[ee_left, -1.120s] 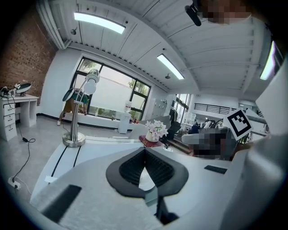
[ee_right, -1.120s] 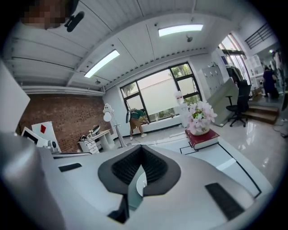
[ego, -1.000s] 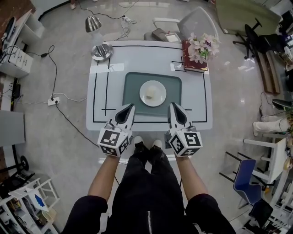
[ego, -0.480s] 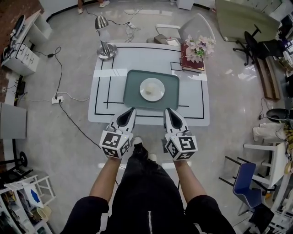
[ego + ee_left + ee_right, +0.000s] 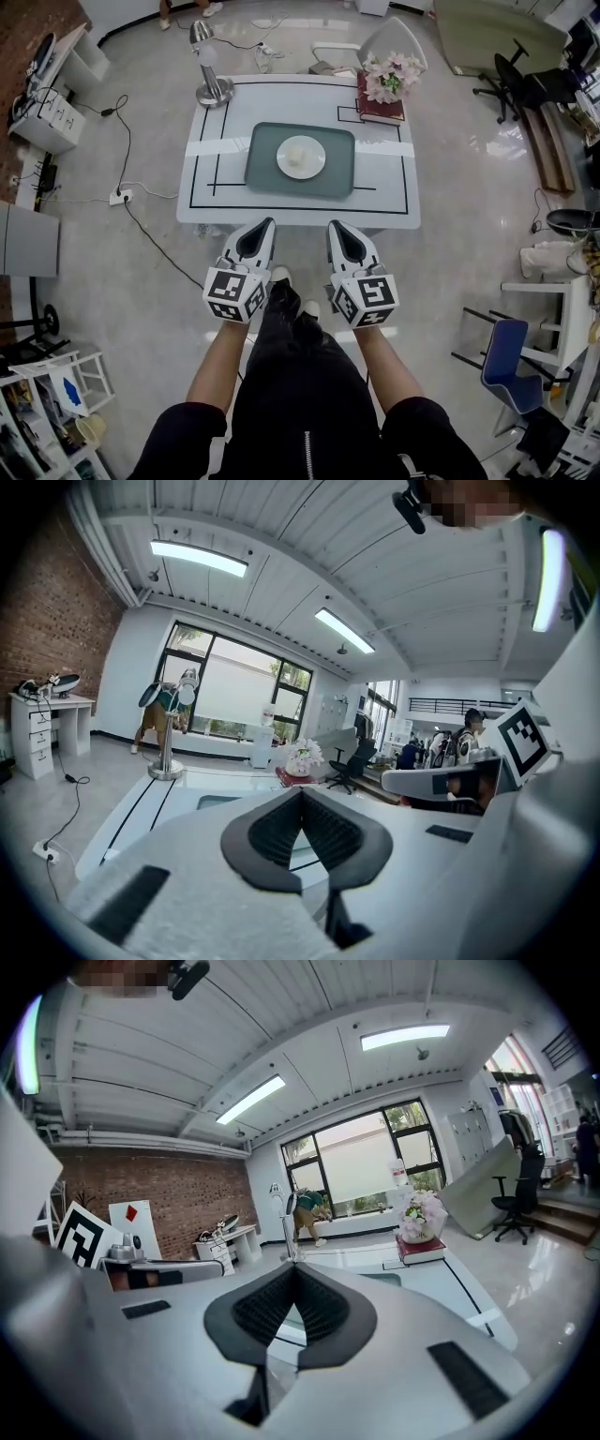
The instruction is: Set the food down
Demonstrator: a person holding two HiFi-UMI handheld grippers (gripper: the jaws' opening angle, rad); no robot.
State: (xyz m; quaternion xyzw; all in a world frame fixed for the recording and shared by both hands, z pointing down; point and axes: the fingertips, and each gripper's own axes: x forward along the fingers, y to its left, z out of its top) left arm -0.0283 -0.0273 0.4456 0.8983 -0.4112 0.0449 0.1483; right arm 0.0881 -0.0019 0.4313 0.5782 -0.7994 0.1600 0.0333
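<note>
A white plate with a pale piece of food sits on a grey-green tray in the middle of the white table. Both grippers hang in front of the table's near edge, over the floor and apart from the plate. My left gripper is shut with nothing in it, and its jaws meet at the tip. My right gripper is also shut and empty, its pads closed together. The person's arms and legs fill the bottom of the head view.
A desk lamp stands at the table's far left corner. Flowers sit on a red book at the far right. A grey chair stands behind the table. A cable crosses the floor at the left; a blue chair stands at the right.
The person has backed away from the table. Both grippers, earlier over the table's near edge, now hang over the floor in front of it. The jaws stayed shut.
</note>
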